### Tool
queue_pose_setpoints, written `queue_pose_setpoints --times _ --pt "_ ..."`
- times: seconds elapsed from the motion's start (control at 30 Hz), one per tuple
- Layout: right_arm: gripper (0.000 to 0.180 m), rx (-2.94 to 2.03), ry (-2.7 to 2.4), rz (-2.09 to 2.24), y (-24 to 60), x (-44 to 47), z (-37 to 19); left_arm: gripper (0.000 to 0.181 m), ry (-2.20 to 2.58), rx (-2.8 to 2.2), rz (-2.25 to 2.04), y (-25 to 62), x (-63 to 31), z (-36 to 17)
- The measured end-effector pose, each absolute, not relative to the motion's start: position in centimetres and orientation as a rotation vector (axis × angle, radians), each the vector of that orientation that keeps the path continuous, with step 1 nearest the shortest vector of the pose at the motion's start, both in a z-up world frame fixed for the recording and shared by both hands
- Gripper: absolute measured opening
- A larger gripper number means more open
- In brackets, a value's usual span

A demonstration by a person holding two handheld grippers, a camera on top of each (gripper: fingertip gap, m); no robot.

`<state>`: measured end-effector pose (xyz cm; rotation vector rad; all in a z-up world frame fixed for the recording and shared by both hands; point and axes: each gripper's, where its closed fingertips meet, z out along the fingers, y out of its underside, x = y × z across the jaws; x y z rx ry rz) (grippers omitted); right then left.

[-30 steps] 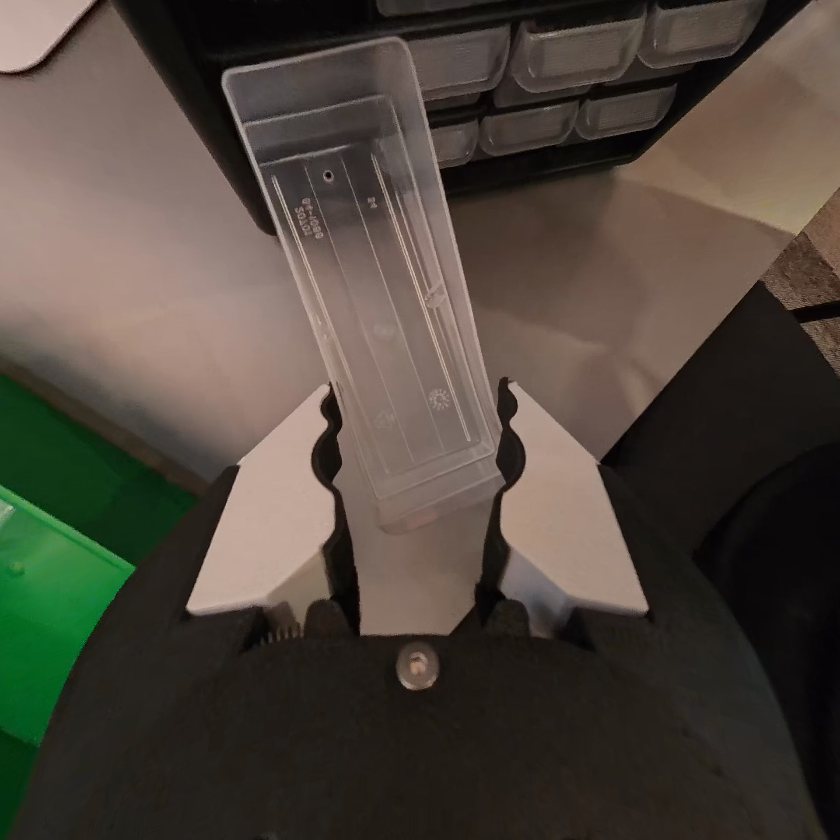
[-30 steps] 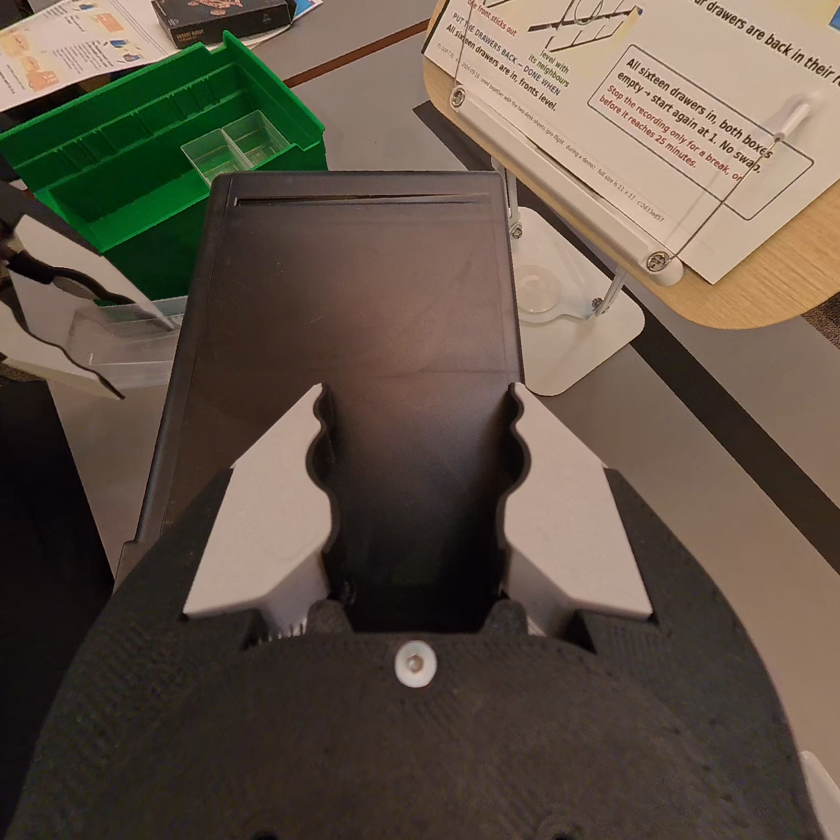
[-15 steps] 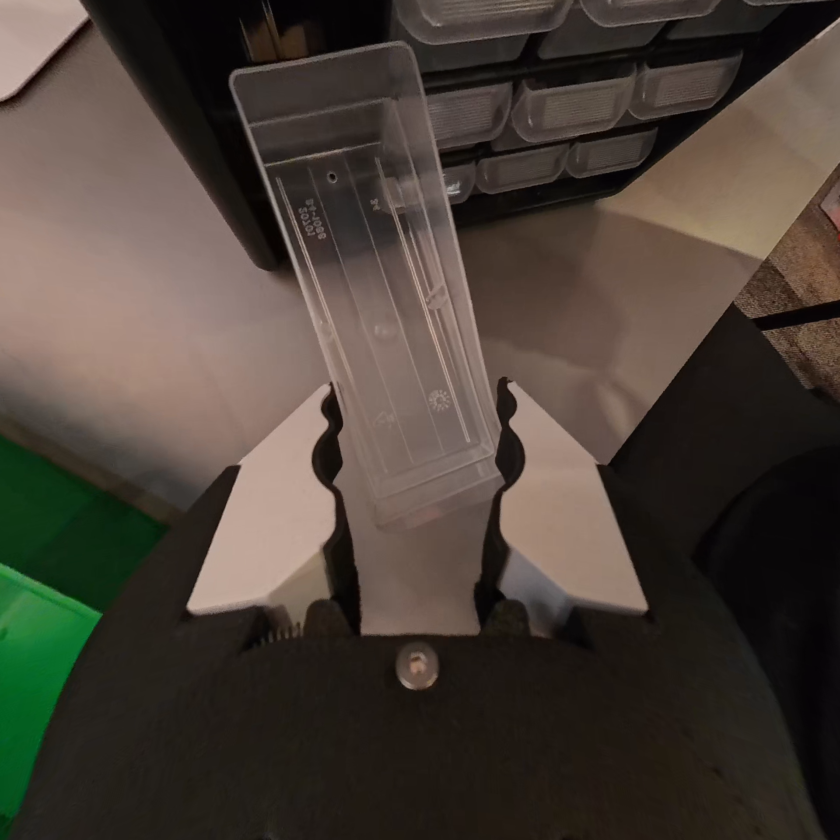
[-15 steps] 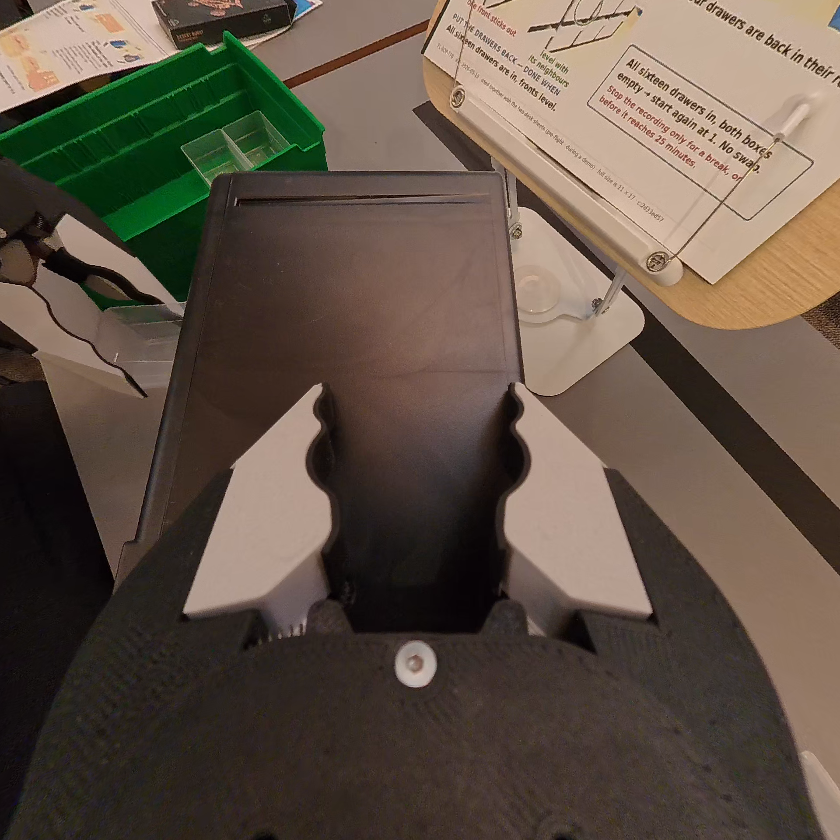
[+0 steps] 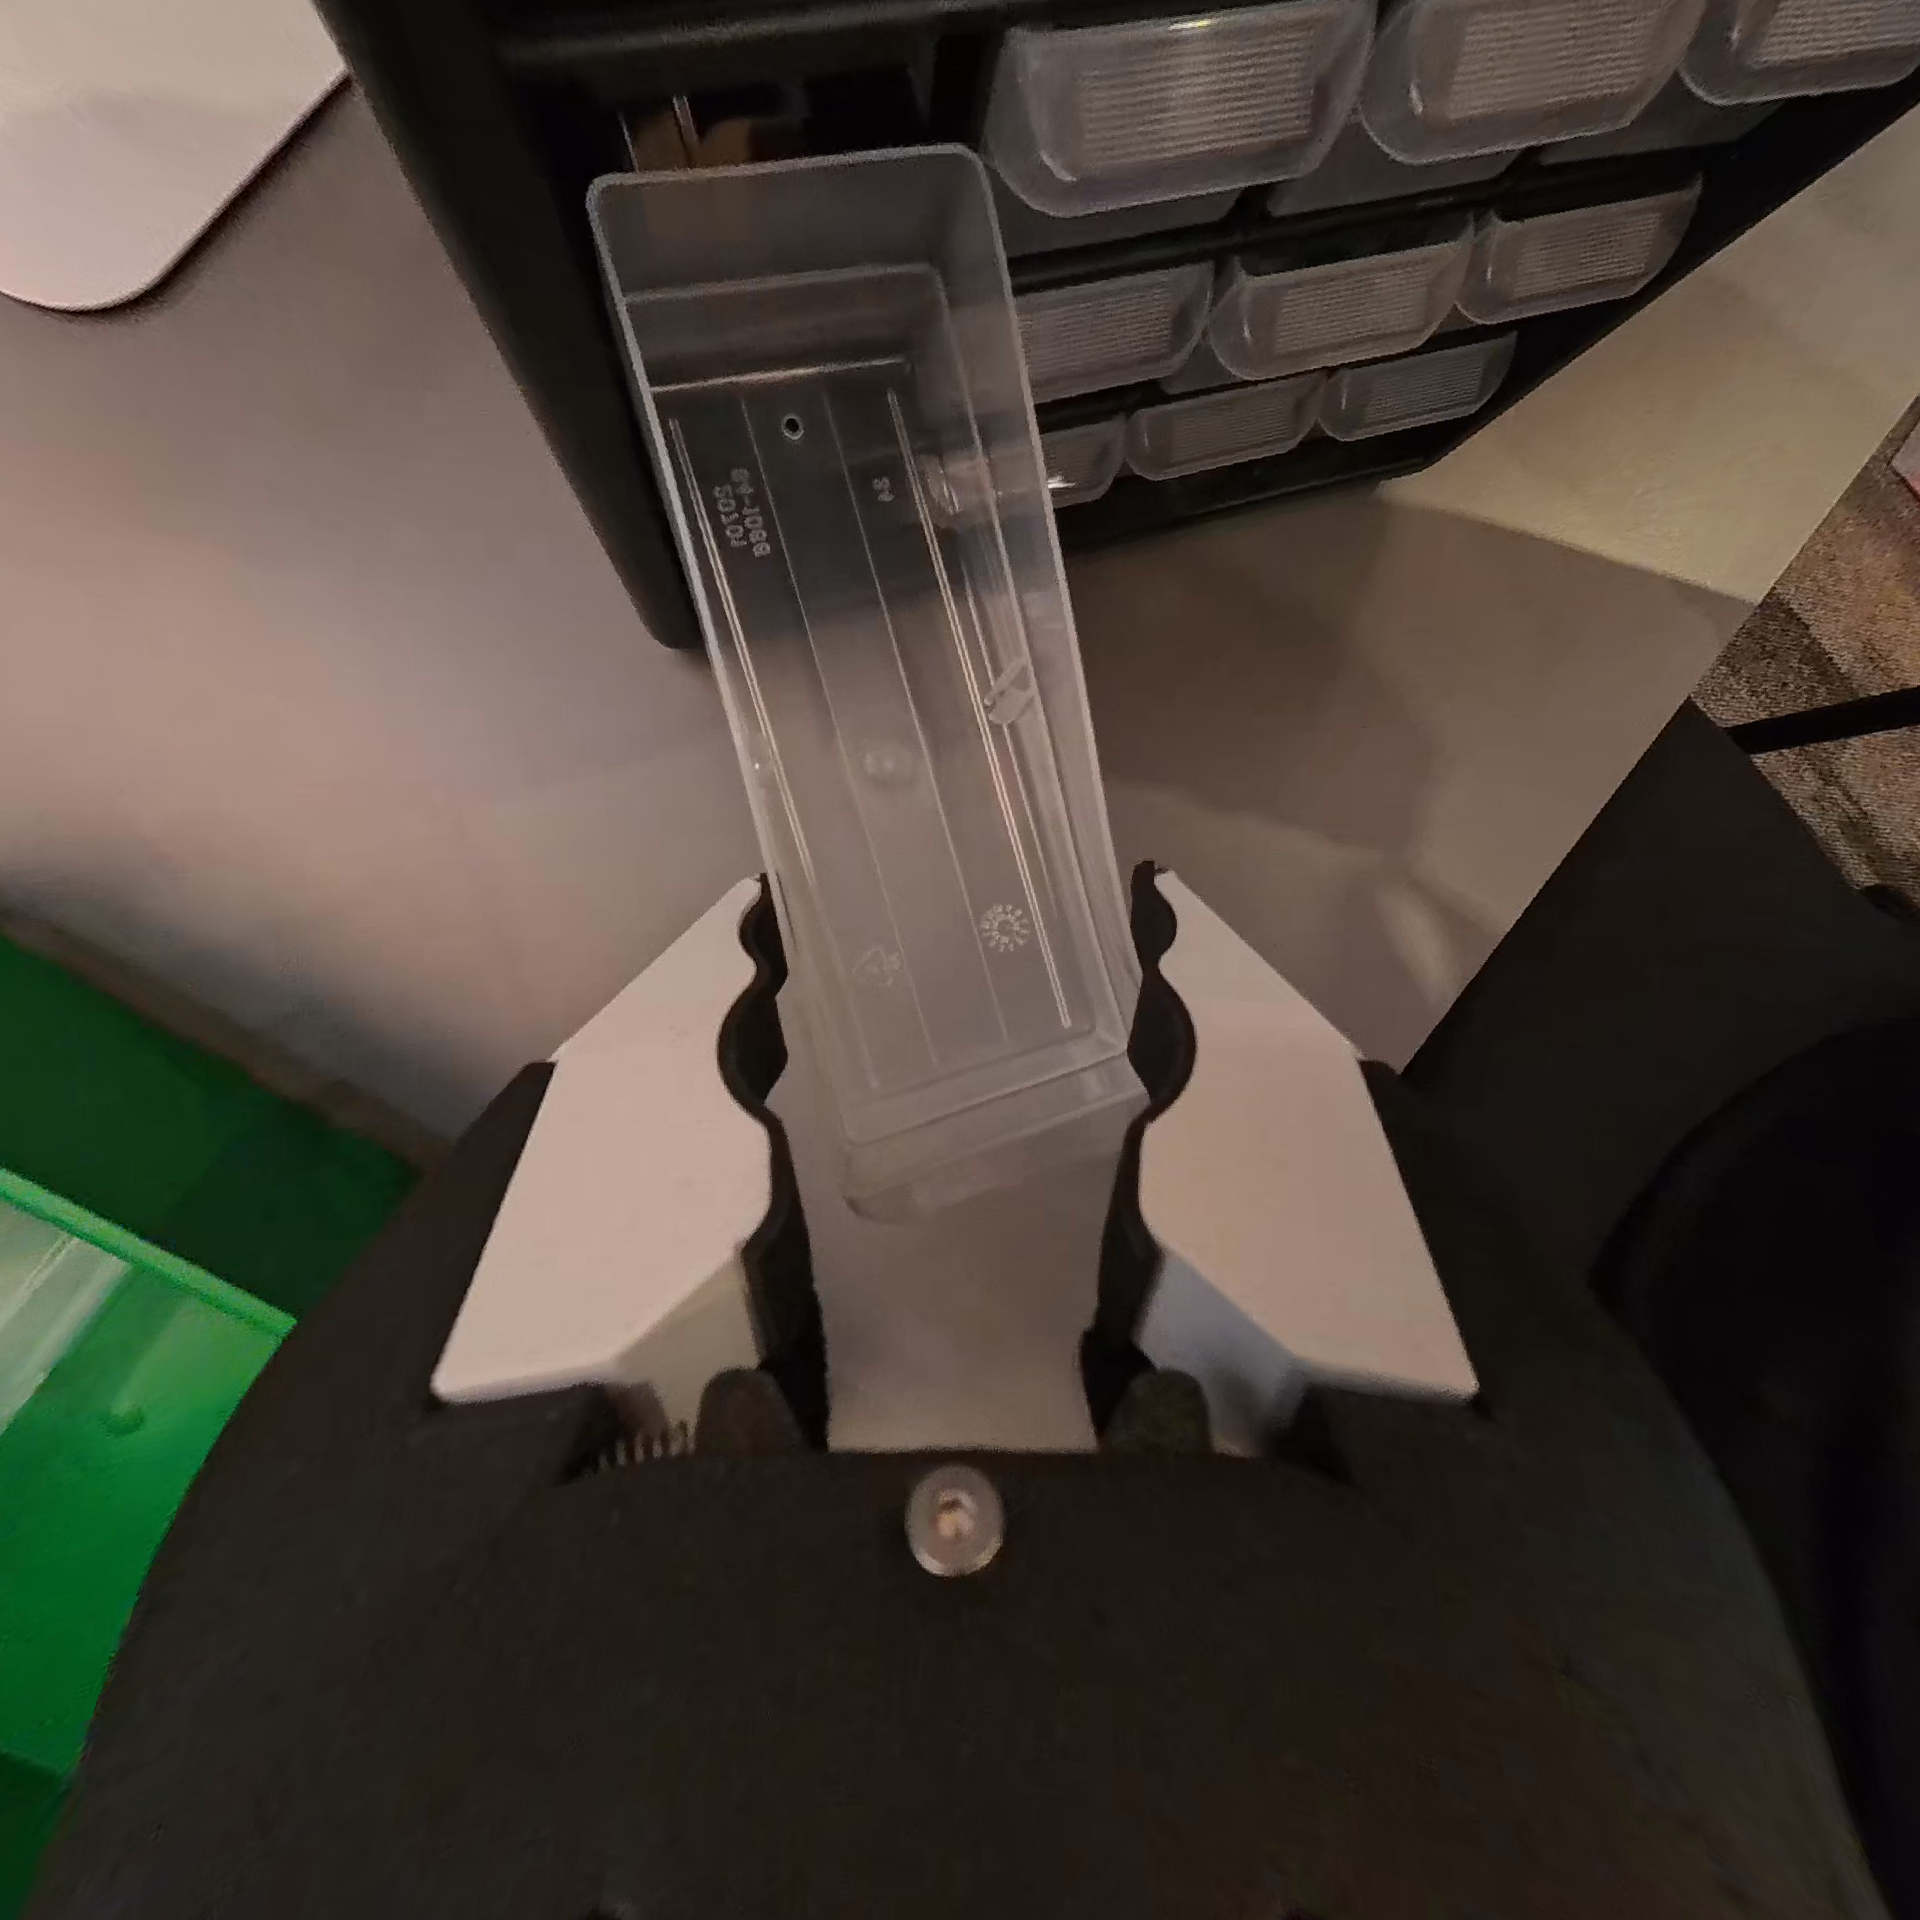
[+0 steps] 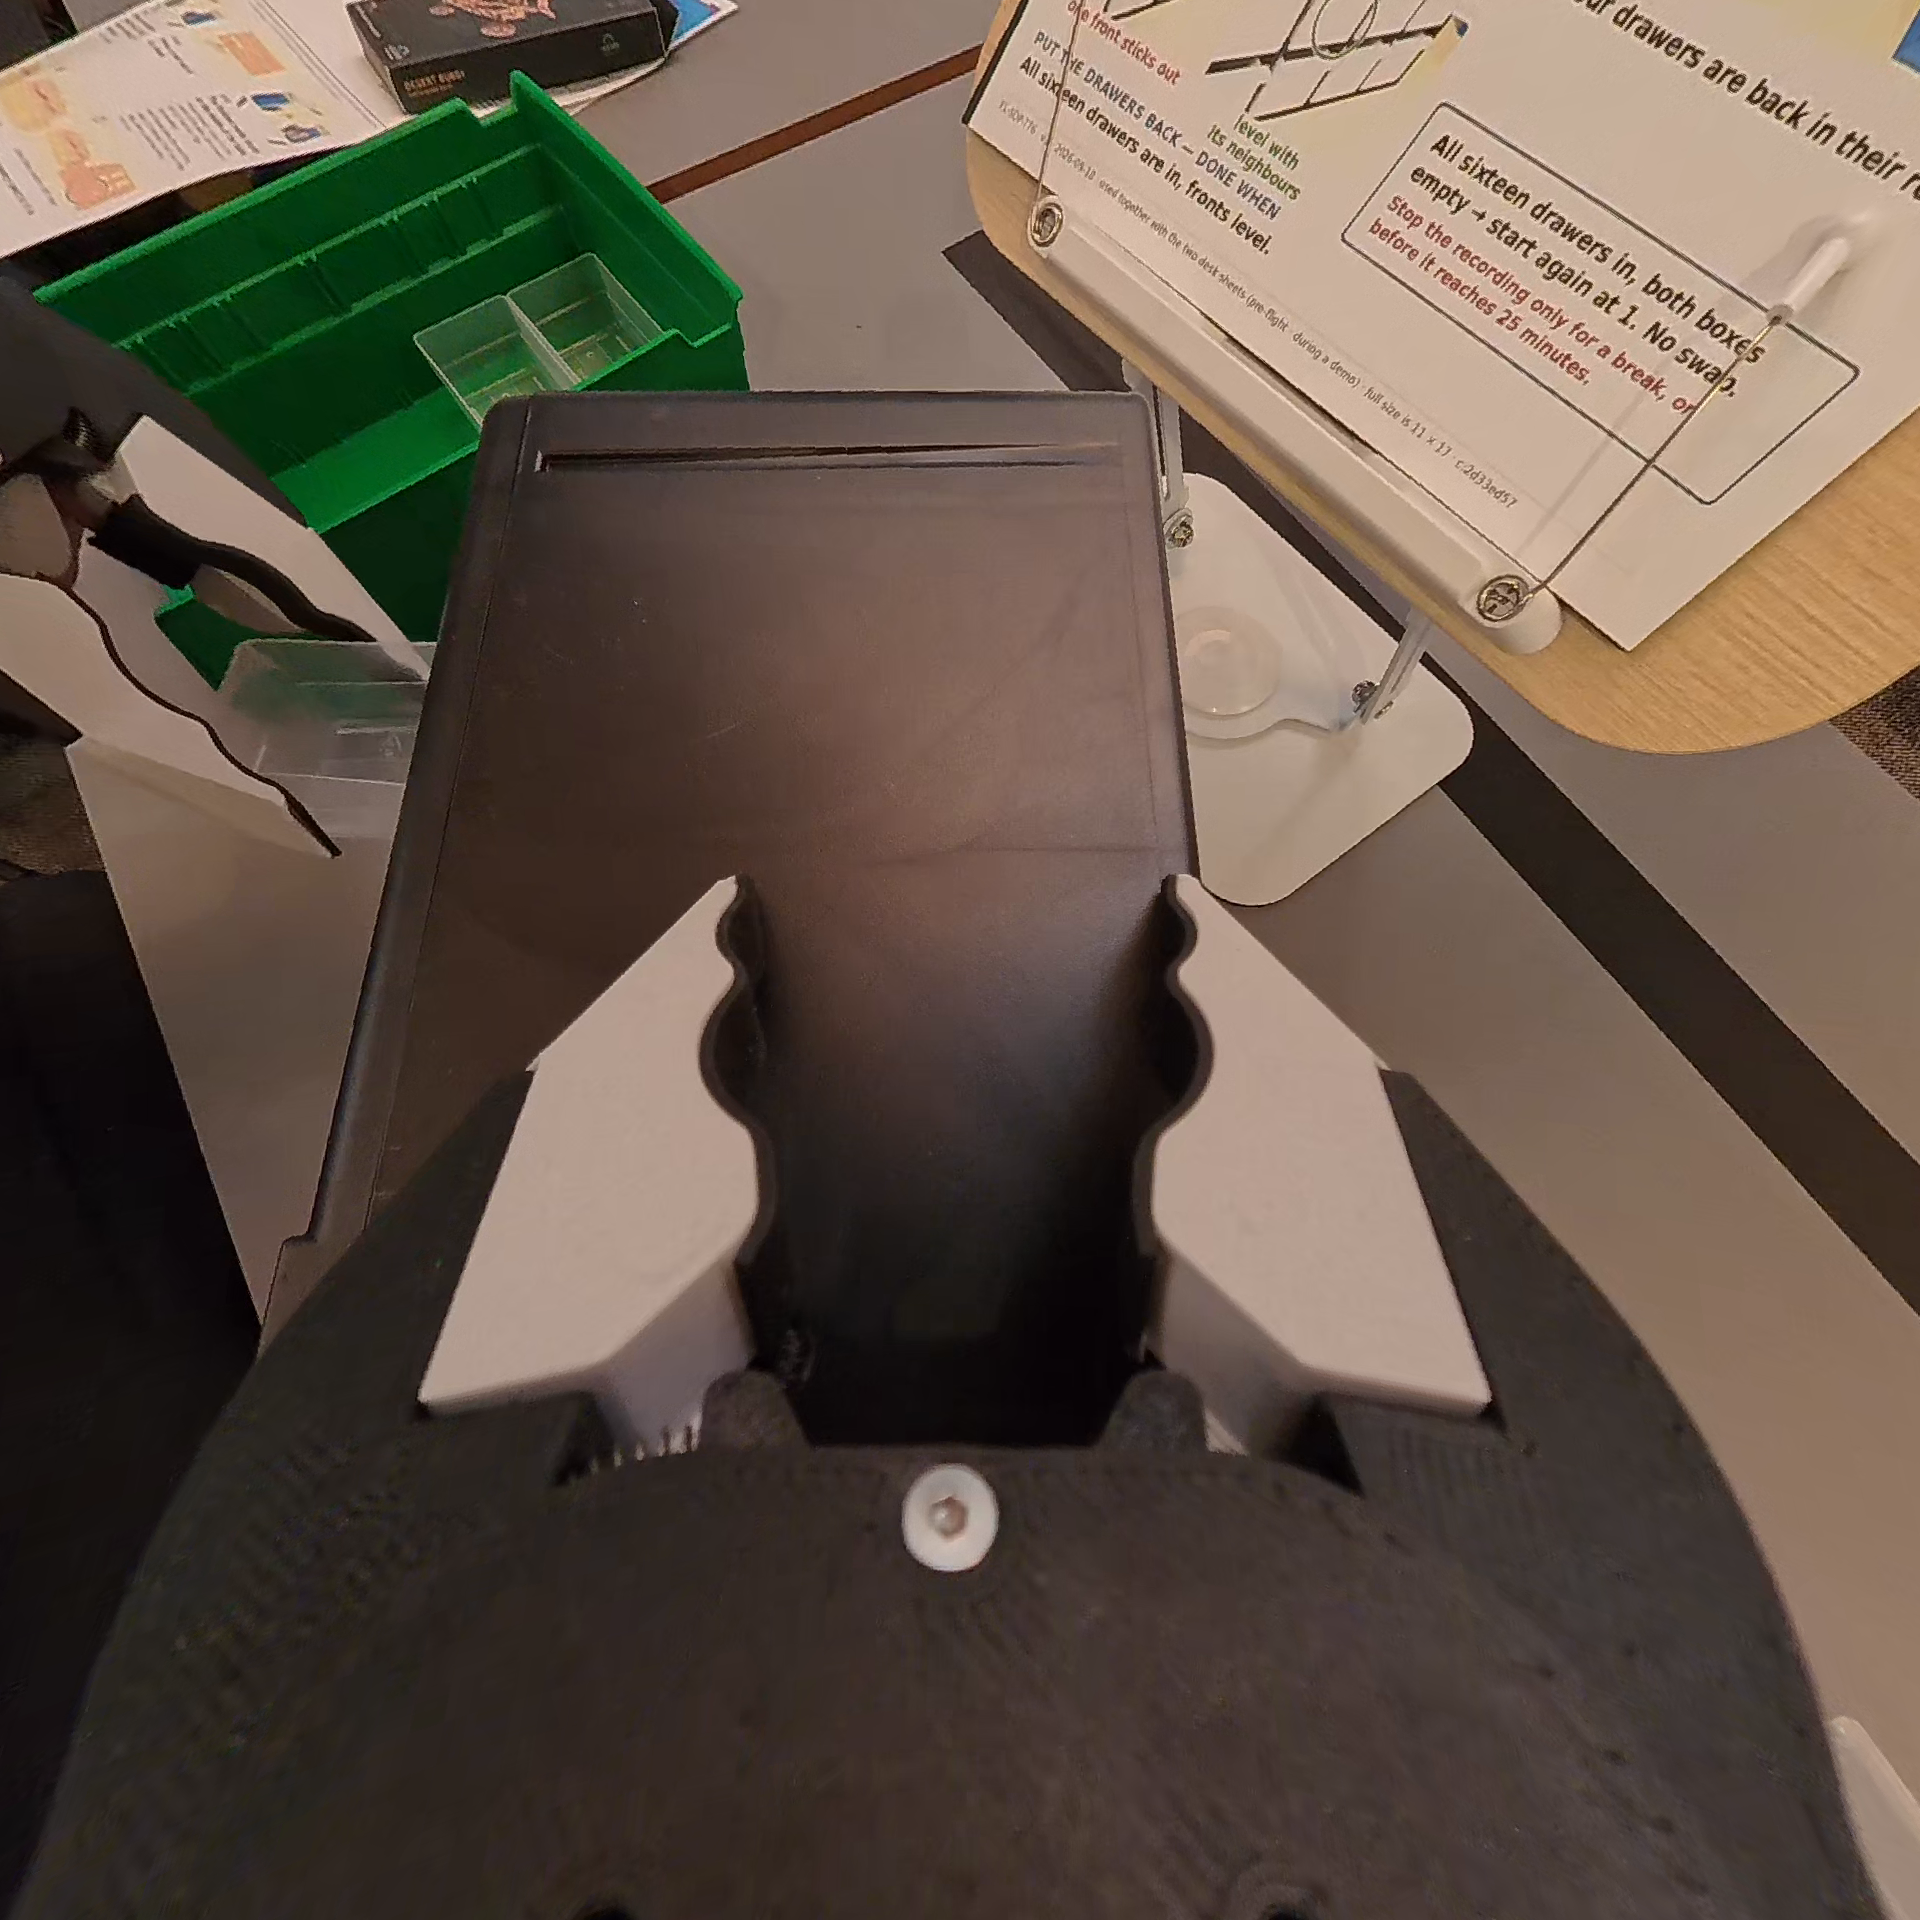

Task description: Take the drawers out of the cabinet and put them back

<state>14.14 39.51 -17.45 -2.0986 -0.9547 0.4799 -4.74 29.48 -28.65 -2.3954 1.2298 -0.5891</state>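
Note:
My left gripper is shut on a clear plastic drawer, held by its front end with its far end pointing at an empty slot at the left of the black cabinet. Several clear drawers sit in the cabinet's other slots. In the right wrist view my right gripper is open and empty, resting over the flat black top of the cabinet. The left gripper with the drawer shows at that view's left edge, at the cabinet's front.
A green bin behind the cabinet holds two more clear drawers. A white stand carries an instruction sheet on a wooden board at the right. Papers and a dark box lie at the back. The grey table edge is at the right.
My left gripper has carried the drawer up and closer to the cabinet, so its far end now lines up with the empty upper-left slot. The right gripper has stayed still.

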Motion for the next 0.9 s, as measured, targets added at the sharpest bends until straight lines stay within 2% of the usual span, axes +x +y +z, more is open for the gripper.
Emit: queue_pose_setpoints --times 0.4,0.9 --pt "0.076 -2.098 -0.954 0.480 39.5 14.1 -17.5 0.066 1.305 -2.439 -0.559 28.9 -4.8 -29.7" --pt "0.076 -2.098 -0.953 0.480 39.5 14.2 -17.4 0.065 1.184 -2.426 -0.640 30.6 -4.4 -26.5"
